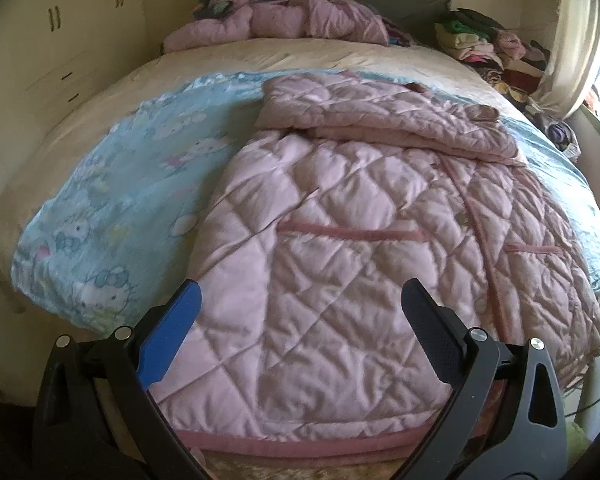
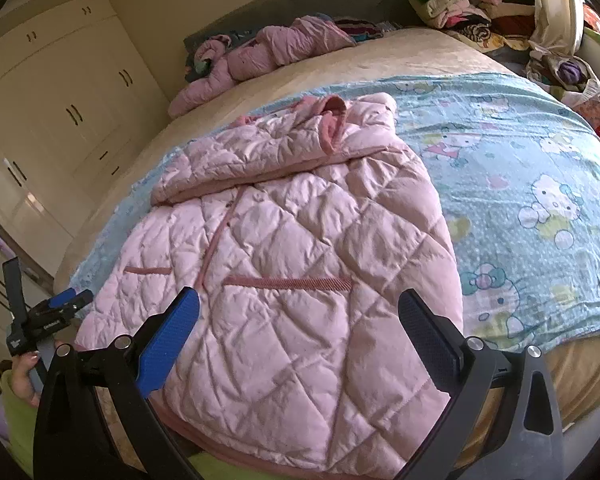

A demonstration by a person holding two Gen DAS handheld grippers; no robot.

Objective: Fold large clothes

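Observation:
A pink quilted jacket (image 1: 340, 248) lies front-up on a light blue cartoon-print sheet (image 1: 112, 208) on the bed. Its sleeves are folded across the chest and its hem hangs at the near bed edge. My left gripper (image 1: 300, 300) hovers open above the hem, with nothing between its fingers. In the right wrist view the same jacket (image 2: 300, 248) fills the middle, on the sheet (image 2: 520, 184). My right gripper (image 2: 298, 308) is open over the jacket's lower right part, holding nothing. The left gripper (image 2: 66, 300) shows at the far left, held by a hand (image 2: 24, 368).
A second pink padded garment (image 1: 284, 20) lies bunched at the headboard. A pile of mixed clothes (image 1: 484, 44) sits at the bed's far right corner. Cream wardrobe doors (image 2: 60, 92) line the left wall. The beige bedspread (image 1: 260, 56) lies bare beyond the sheet.

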